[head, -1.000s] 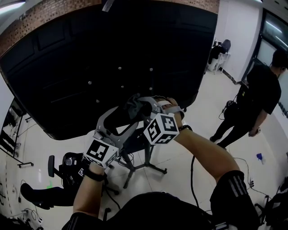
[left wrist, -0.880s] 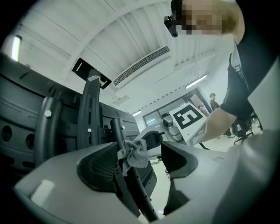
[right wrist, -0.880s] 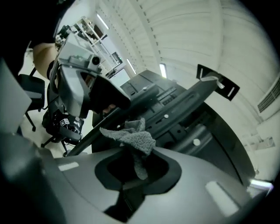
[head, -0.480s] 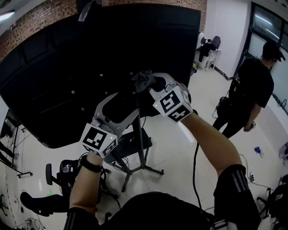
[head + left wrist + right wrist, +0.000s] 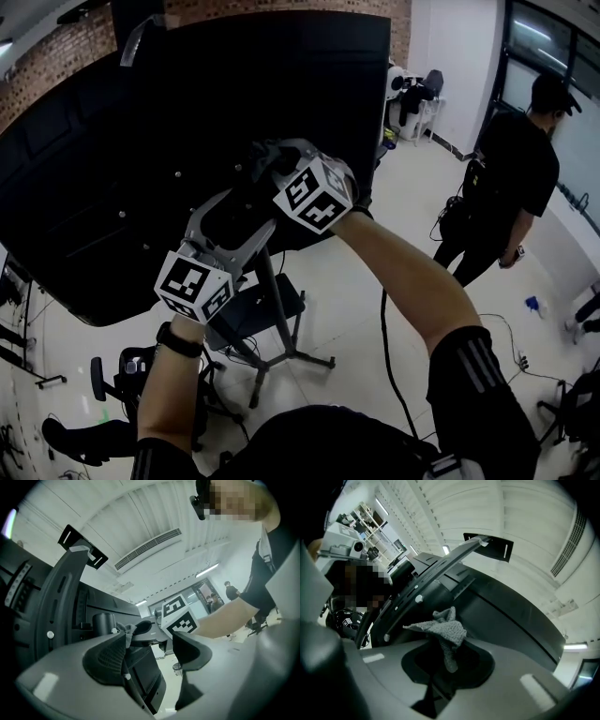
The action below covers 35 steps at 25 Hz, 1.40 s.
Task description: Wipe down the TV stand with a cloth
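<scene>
While the right gripper (image 5: 447, 660) clenched a crumpled grey knitted cloth (image 5: 440, 630) near the black TV back panel (image 5: 112, 141), the left gripper (image 5: 150, 648) hung alongside, jaws apart, empty.

This looks like a lab or office-style workroom: a brick wall (image 5: 66, 47) rises over a glossy pale floor (image 5: 375, 272), with glass partitions (image 5: 553, 47) at the right and a slatted white ceiling (image 5: 140, 508) carrying a long air vent (image 5: 147, 549) and strip lights (image 5: 208, 570). Office chairs (image 5: 427, 89) stand at the far end, cables (image 5: 511, 339) trail over the floor, and a big black screen (image 5: 141, 159) sits on a TV stand (image 5: 281, 323)
</scene>
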Tool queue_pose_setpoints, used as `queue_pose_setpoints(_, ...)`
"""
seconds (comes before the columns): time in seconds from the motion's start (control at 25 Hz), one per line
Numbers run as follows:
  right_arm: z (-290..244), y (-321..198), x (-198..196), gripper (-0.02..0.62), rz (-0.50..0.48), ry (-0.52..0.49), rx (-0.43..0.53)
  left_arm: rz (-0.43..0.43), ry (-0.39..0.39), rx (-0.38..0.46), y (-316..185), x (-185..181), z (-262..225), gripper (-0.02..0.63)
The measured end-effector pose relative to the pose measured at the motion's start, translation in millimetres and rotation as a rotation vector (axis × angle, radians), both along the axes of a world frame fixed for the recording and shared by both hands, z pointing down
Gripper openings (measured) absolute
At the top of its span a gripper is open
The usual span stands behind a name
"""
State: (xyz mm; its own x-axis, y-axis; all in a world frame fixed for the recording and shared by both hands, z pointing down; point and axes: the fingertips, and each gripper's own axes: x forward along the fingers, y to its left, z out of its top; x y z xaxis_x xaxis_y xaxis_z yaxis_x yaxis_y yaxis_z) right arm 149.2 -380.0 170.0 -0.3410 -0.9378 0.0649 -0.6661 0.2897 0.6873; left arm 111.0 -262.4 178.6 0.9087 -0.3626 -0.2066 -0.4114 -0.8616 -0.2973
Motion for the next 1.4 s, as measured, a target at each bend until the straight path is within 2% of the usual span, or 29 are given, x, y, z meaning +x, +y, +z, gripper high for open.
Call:
queue_pose_setpoints(0.16, 3, -2, 6, 0.055, 0.005, 0.049, 0.014, -0.001, -0.001, 0.003, -1, 6, 3, 0.337)
queue_pose_setpoints(0.36, 9, -4, 38, 0.055, 0.05, 0.049, 0.009, 0.01, -0.005, 0.003, 1, 16, 3, 0.337)
queue_pose_setpoints(0.8, 15, -6, 117, 0.055, 0.185, -0.009, -0.023, 0.069, -0.021, 0.016, 9, 48, 8, 0.337)
queue_pose_setpoints(1.04, 20, -9, 160, 0.055, 0.255, -0.095, -0.059, 0.075, -0.031, 0.008, 11, 53, 14, 0.337)
queue_pose_setpoints(1.2, 14, -1, 141, 0.055, 0.209, -0.124, -0.043, 0.062, -0.034, -0.003, 9, 44, 20, 0.337)
queue_pose_setpoints(1.4, 2, 17, 79, 0.055, 0.072, -0.106, -0.007, 0.024, -0.018, -0.02, 5, 23, 25, 0.337)
